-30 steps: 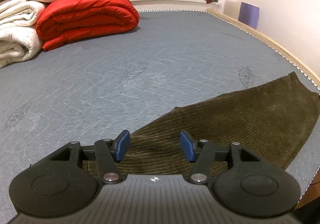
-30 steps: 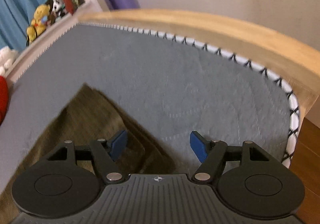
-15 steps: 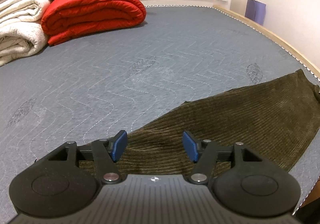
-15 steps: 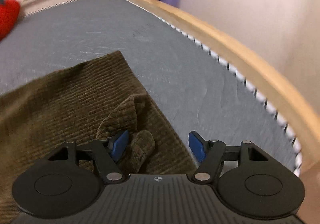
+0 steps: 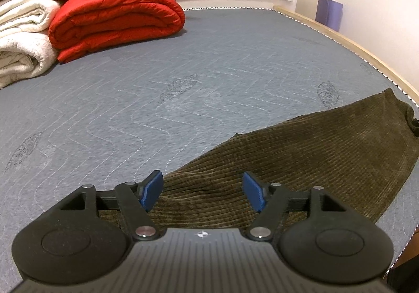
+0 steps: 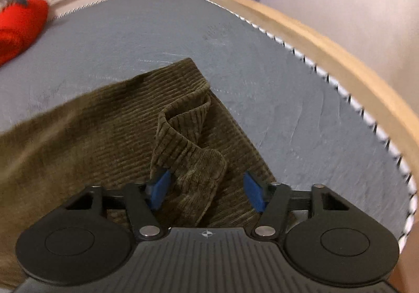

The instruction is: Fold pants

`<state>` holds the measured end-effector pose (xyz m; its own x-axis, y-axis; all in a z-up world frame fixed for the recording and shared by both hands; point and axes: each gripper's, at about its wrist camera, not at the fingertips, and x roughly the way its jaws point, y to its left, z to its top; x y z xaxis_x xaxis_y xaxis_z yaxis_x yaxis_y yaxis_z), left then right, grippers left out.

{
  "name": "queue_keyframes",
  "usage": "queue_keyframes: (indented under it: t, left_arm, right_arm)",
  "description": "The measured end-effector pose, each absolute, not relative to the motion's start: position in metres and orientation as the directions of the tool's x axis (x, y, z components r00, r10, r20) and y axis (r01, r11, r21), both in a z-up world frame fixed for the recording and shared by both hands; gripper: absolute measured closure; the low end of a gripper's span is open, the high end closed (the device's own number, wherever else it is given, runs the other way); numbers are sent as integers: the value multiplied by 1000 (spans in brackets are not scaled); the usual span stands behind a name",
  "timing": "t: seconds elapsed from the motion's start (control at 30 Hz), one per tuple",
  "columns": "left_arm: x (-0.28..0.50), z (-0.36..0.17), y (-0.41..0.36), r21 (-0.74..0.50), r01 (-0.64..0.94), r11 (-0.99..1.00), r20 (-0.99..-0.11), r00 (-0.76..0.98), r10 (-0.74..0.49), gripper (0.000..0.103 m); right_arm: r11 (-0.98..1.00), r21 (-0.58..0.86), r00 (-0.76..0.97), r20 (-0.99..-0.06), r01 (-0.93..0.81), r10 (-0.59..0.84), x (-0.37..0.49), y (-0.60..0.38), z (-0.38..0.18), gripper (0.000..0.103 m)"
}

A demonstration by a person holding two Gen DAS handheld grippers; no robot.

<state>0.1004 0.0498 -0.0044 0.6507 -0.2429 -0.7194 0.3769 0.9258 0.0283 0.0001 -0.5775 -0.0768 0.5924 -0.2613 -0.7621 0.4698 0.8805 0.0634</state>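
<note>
the right tongs (image 6: 205, 192) straddle a raised corduroy fold of the pants (image 6: 110, 125) near the bed's (image 6: 262, 78) right edge, jaws just closing but not yet pinching, likely to lift it. the left tongs (image 5: 203, 192), released and widening, hover over the cloth. earlier that fold lay lower.

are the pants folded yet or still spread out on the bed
Mostly spread. The olive corduroy pants lie long and flat across the grey mattress; only a small rumpled flap stands up at one end, by the right gripper.
</note>
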Motion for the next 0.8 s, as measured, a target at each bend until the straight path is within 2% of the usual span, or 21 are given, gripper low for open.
queue_keyframes:
  t: [0.03,0.07,0.2,0.3,0.4,0.47,0.57,0.6,0.67,0.8]
  left_arm:
    - [101,-4,51,26,376,926,-718,651,-245,30]
    - [100,-3,51,24,375,927,-717,652,-246,30]
    - [99,-1,54,16,372,928,-713,655,-250,29]
    - [100,0,53,15,372,928,-712,656,-251,29]
    - [98,0,53,13,377,926,-711,655,-257,29]
    - [98,0,54,14,381,925,-712,653,-258,29]
    - [96,0,56,17,378,926,-712,654,-255,29]
    - [96,0,57,14,374,927,-712,655,-254,29]
    - [98,1,59,9,366,930,-712,655,-251,29]
    - [98,1,59,7,368,930,-714,653,-253,29]
  right_arm:
    - [875,103,603,-762,474,-237,-1,-581,-75,78]
    - [865,110,603,-759,489,-245,-2,-582,-70,86]
    - [787,222,639,-723,575,-262,-18,-595,-44,89]
    - [642,252,554,-767,724,-324,-36,-608,-28,90]
    - [575,196,466,-803,794,-371,-44,-603,-27,89]
    - [564,150,423,-817,812,-392,-38,-600,-33,84]
    - [587,66,407,-782,807,-471,-27,-596,-32,67]
    - [597,64,419,-771,800,-479,-29,-593,-30,61]
    - [604,69,429,-768,794,-476,-28,-591,-29,56]
    - [556,158,428,-811,816,-398,-30,-597,-43,34]
